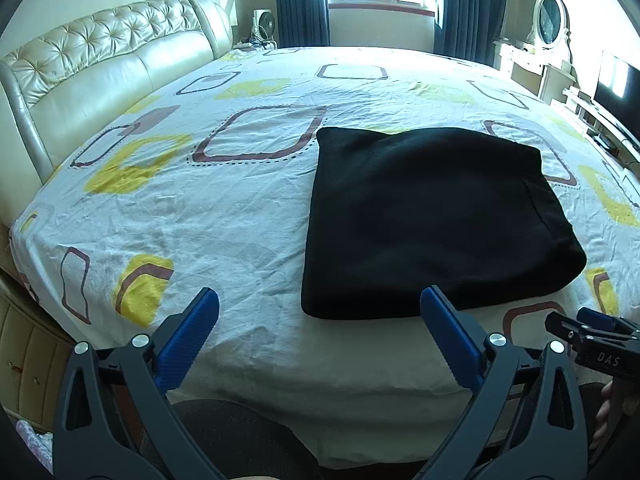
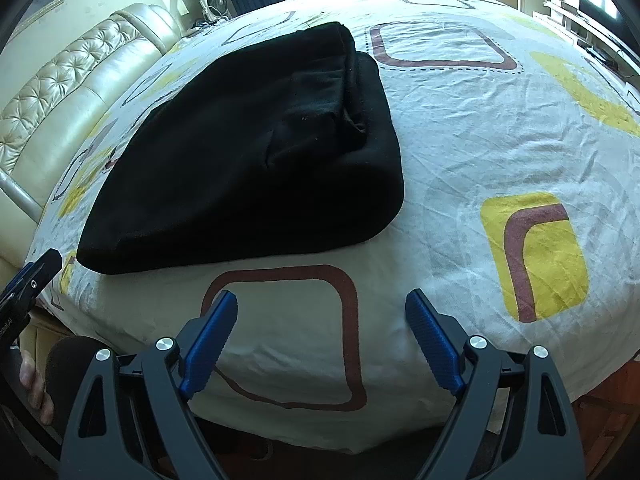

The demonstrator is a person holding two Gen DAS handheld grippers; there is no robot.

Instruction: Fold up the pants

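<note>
The pants (image 1: 432, 216) are seen lying on the bed (image 1: 224, 216) as a black, roughly square bundle, already folded into a thick stack, near the bed's front edge. All places here are given from that bundle.

The left hand-held gripper (image 1: 320, 308) is held just short of the bundle's near edge and toward its near-left corner; its right finger (image 1: 444, 320) overlaps that edge in the view, though whether cloth is touched cannot be told from this angle. The fingers are spread wide and nothing is held between them.

The right hand-held gripper (image 2: 322, 312) is found before the bundle's near-right corner, apart from it, with bare sheet between. Its fingers are likewise spread wide and empty.

From the right wrist view, the bundle lies ahead and to the left, and layered edges are shown along its right side, where a hem (image 2: 348, 80) is stacked on a rounded fold. The long axis is hard to judge, the outline being nearly square; it seems to run slightly away from the front edge.

The left hand-held gripper is judged the nearer. The folding is judged nearly or wholly done, so any coming move would probably be a smoothing or a last fold begun at the near edge.
</note>
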